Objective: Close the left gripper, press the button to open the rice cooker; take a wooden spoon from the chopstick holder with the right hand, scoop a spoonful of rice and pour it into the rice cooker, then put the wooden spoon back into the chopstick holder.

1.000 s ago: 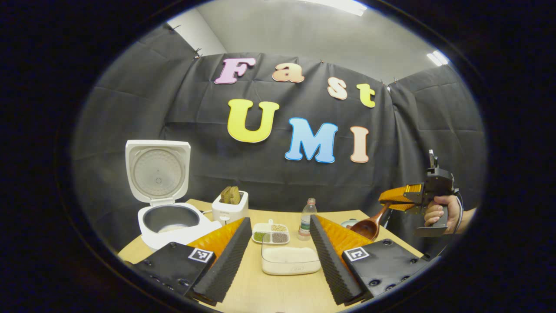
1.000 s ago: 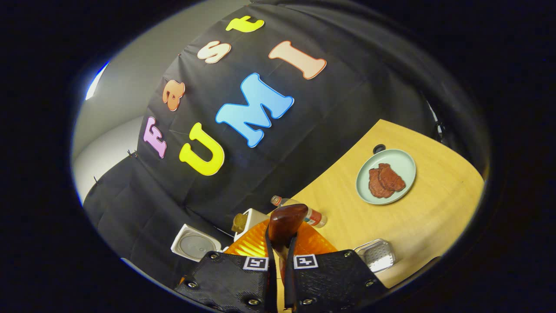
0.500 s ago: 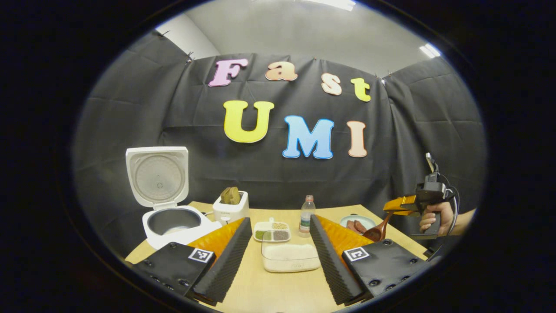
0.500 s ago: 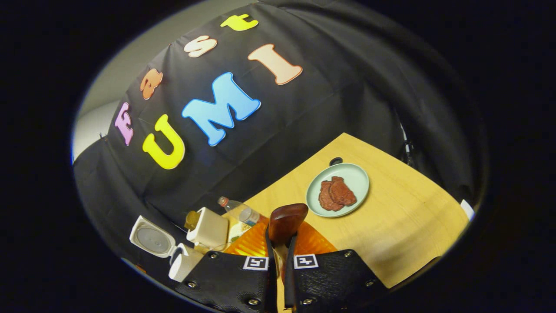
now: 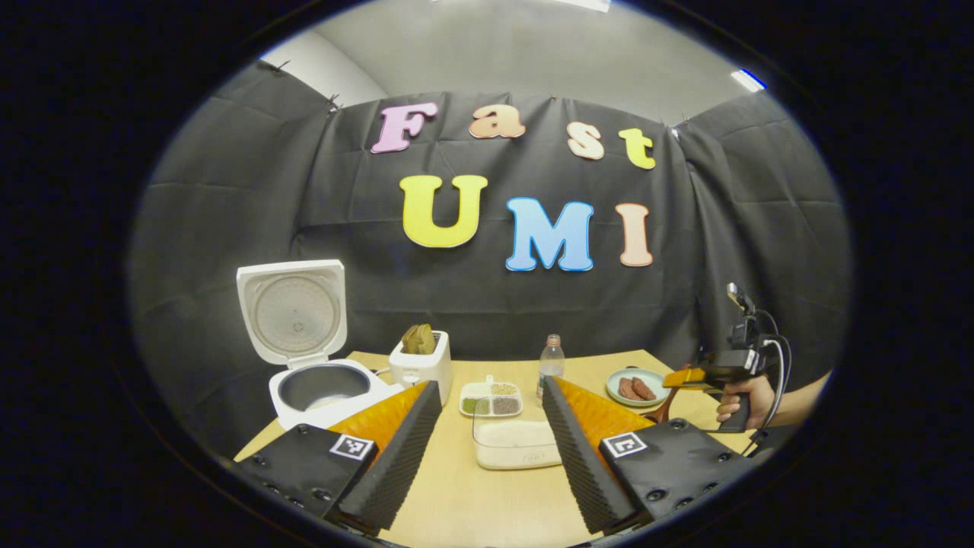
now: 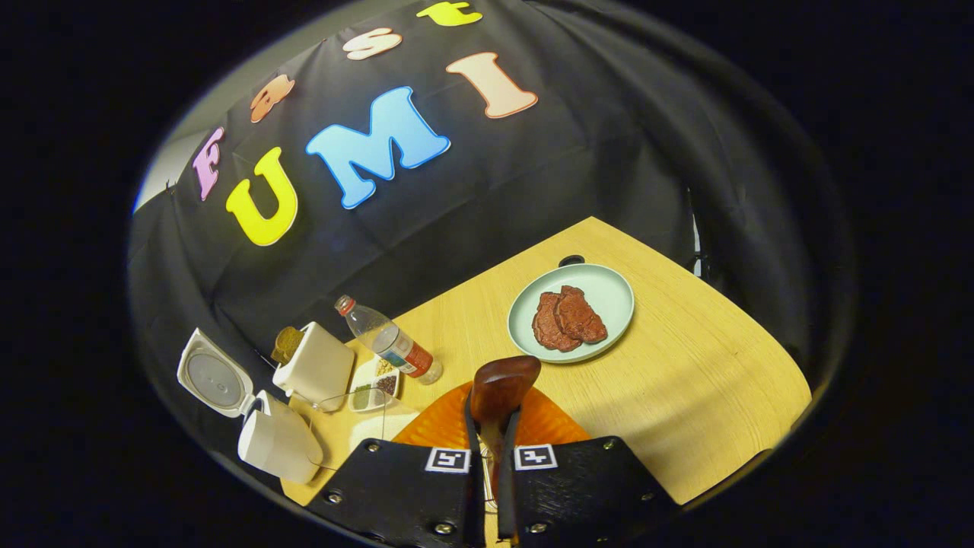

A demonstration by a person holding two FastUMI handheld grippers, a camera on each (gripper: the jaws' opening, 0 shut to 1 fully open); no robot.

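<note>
The white rice cooker [image 5: 323, 388] stands at the table's left with its lid [image 5: 293, 312] raised. Beside it is the white chopstick holder [image 5: 421, 367]. A clear box of rice [image 5: 517, 444] lies between the fingers of my left gripper [image 5: 491, 387], which is open and holds nothing. My right gripper [image 6: 493, 426] is shut on the handle of the wooden spoon [image 6: 502, 384], whose bowl points forward over the table. From the left gripper view, the right gripper [image 5: 689, 378] hovers at the far right, held by a hand [image 5: 736, 399]. The cooker [image 6: 278, 441] and holder [image 6: 313, 365] sit left of the spoon.
A divided dish of grains [image 5: 491, 398] and a plastic bottle [image 5: 552, 364] stand behind the rice box. A pale green plate with meat slices [image 6: 609, 293] rests at the table's right part. The wooden table [image 6: 708, 396] ends near the black cloth wall.
The right gripper with the spoon has drawn back to the right and lower, away from the table's middle. Its view has swung so the cooker and holder show more. The left gripper has pulled back slightly.
</note>
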